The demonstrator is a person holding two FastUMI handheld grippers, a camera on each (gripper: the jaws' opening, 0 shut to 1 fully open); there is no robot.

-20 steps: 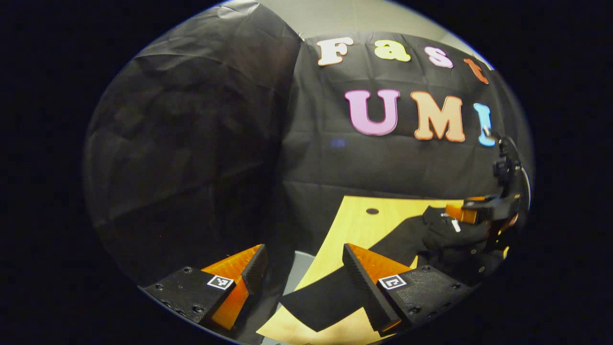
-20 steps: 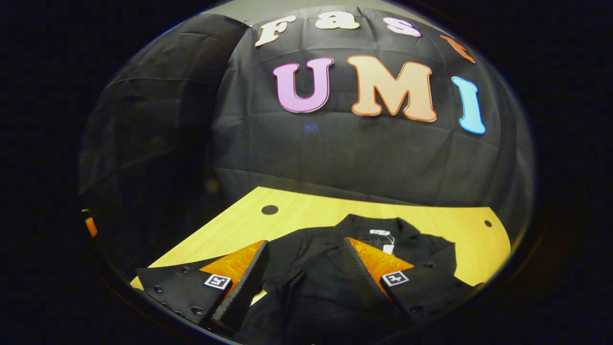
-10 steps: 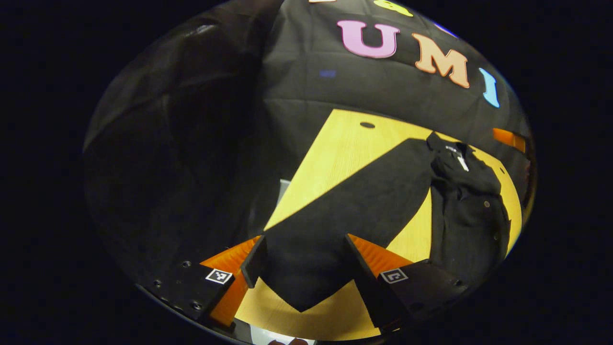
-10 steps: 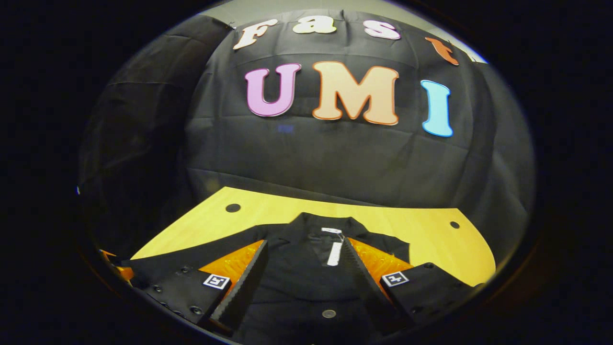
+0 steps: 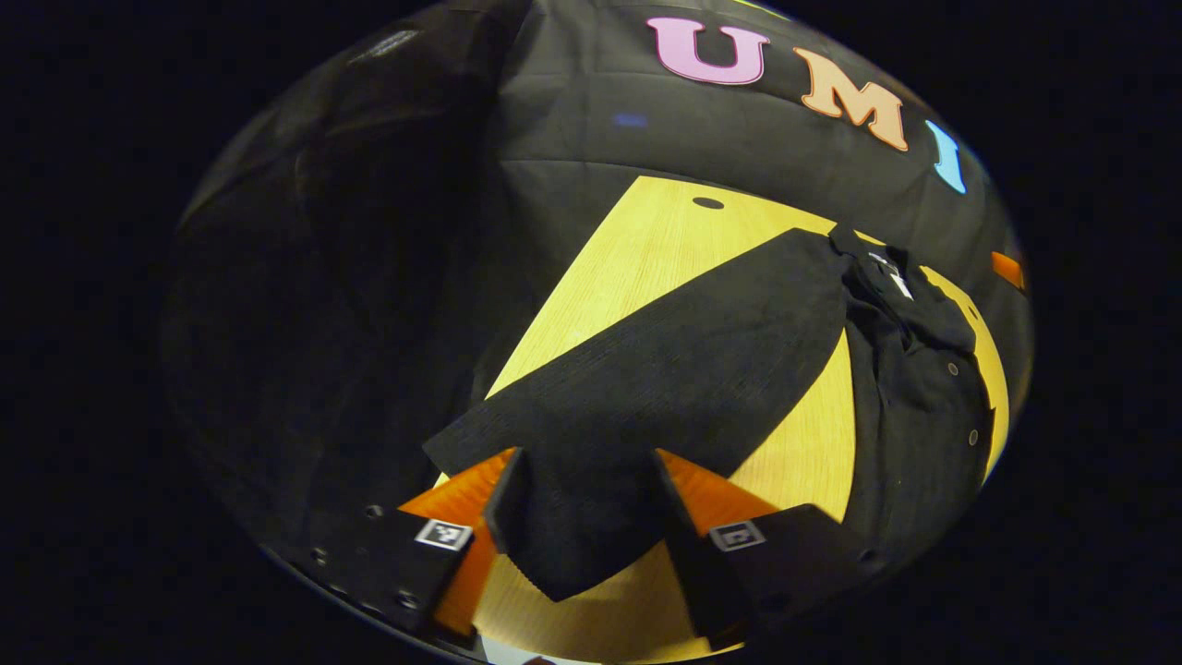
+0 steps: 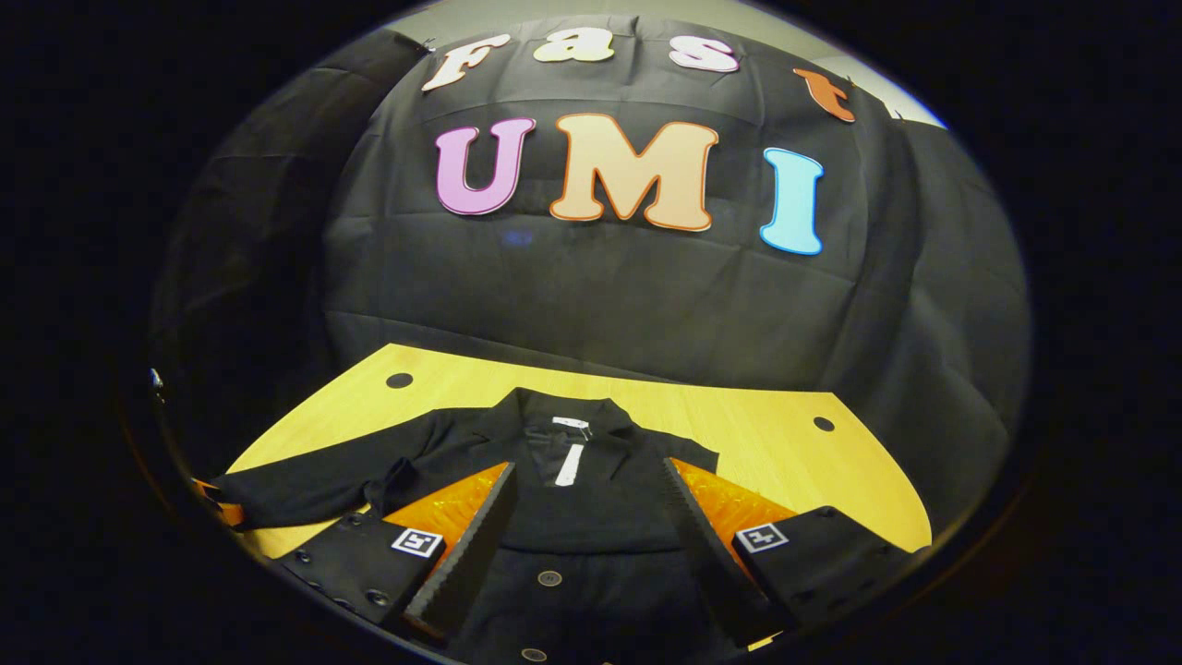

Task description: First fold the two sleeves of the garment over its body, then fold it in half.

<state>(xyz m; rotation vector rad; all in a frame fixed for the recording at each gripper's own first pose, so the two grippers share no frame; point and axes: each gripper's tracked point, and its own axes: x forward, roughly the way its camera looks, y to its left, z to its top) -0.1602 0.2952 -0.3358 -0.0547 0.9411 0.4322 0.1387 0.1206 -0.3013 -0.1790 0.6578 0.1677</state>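
Black cloth of the jacket's sleeve (image 5: 665, 369) lies between the spread left tongs (image 5: 582, 517) at the desk's (image 5: 646, 240) left edge, stretching long toward the jacket (image 6: 572, 499) under the spread right tongs (image 6: 586, 545).

Dim booth, strong fisheye bending at edges, dark rims, sharp centre

I am working in a staged recording booth, not a lived-in room: black cloth (image 6: 591, 277) hangs as the wall behind and beside me, and a bare pale wooden tabletop (image 6: 739, 425) with round cable holes (image 6: 400, 380) stands before it.
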